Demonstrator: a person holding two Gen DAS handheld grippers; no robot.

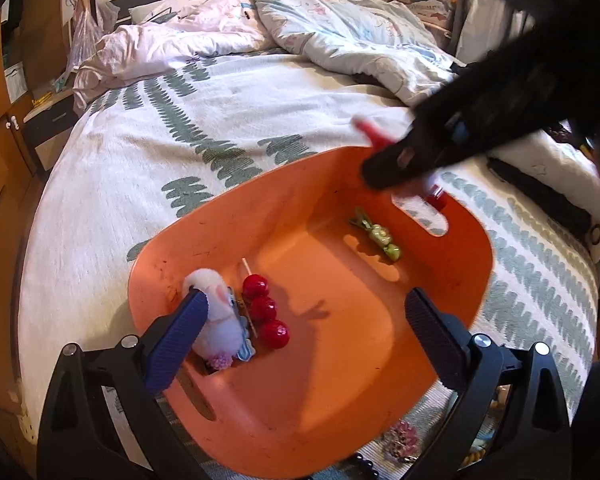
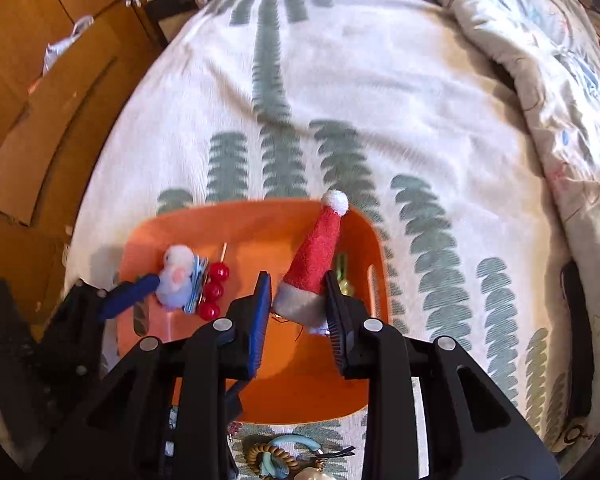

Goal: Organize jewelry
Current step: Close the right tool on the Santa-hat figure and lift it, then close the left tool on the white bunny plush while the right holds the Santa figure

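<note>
An orange tray (image 1: pixel 452 288) (image 2: pixel 240 220) lies on the bed. In it are a white fluffy clip (image 1: pixel 220 312) (image 2: pixel 178 276), a red berry pin (image 1: pixel 266 310) (image 2: pixel 212 290) and a green clip (image 1: pixel 378 238) (image 2: pixel 342 274). My left gripper (image 1: pixel 306 322) is open over the tray's near left part, its left finger by the fluffy clip. My right gripper (image 2: pixel 298 294) is shut on a small red Santa hat clip (image 2: pixel 314 264) above the tray; it shows blurred in the left wrist view (image 1: pixel 396 160).
More hair ties and beaded pieces (image 2: pixel 278 460) lie on the leaf-patterned bedspread (image 2: pixel 340 80) in front of the tray. A rumpled duvet (image 1: pixel 340 28) fills the far side of the bed. Wooden cabinets (image 2: pixel 40 80) stand at the left.
</note>
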